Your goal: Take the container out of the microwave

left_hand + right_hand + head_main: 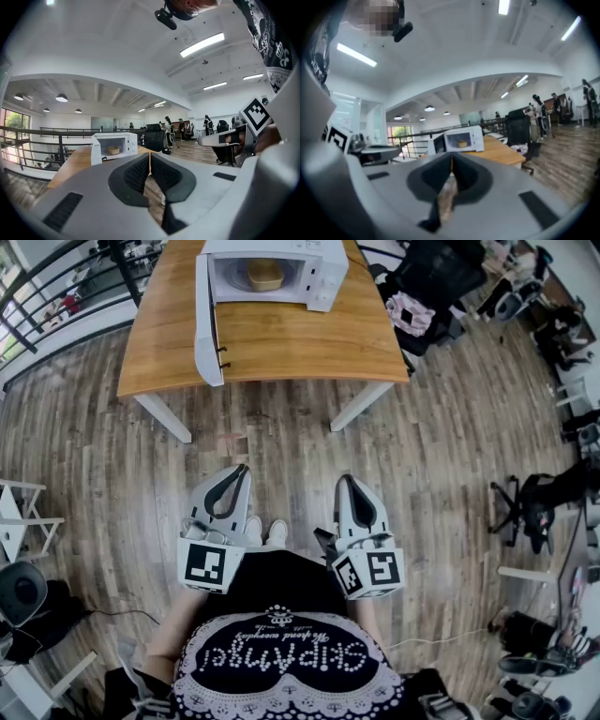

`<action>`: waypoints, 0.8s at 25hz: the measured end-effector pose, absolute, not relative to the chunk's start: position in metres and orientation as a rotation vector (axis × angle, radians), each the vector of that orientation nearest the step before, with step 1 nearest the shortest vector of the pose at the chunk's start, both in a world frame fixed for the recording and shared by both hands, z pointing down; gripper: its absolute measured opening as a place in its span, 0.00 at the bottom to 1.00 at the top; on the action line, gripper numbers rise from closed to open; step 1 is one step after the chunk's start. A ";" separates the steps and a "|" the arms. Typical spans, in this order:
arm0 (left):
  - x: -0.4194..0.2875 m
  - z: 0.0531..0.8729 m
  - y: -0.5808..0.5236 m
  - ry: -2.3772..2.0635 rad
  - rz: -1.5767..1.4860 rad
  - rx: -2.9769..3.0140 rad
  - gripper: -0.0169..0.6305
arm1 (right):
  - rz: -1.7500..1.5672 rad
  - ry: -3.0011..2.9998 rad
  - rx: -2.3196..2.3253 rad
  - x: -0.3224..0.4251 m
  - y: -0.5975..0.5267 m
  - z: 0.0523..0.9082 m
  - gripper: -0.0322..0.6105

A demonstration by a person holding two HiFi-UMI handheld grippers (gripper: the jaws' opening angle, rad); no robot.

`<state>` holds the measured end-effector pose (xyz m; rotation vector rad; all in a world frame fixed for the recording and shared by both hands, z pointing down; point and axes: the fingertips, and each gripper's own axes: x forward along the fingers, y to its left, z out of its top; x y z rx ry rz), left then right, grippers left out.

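A white microwave [272,273] stands on a wooden table [281,343] far ahead, its door [207,324] swung open to the left. Inside sits a tan round container [265,276]. The left gripper view shows the microwave [115,145] and the container [113,150] small in the distance, as does the right gripper view, with microwave [461,139] and container [462,143]. My left gripper [242,472] and right gripper [345,482] are held low over the wood floor, near the person's body and well short of the table. Both are shut with nothing between the jaws.
A black office chair [427,282] with a patterned cloth stands at the table's right end. More chairs and gear [534,507] line the right side. A railing [56,287] runs at the back left, white furniture [19,517] at the left. People [180,129] stand far off.
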<state>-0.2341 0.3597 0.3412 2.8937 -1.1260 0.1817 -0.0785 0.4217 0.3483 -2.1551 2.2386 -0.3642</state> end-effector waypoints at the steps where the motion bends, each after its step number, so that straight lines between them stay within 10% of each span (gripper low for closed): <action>1: -0.233 0.341 0.360 -1.124 0.181 2.895 0.07 | -0.365 2.237 -2.156 -0.078 0.422 0.349 0.10; 20: -0.215 0.337 0.376 -1.121 0.137 2.908 0.07 | -0.323 2.228 -2.135 -0.064 0.443 0.345 0.10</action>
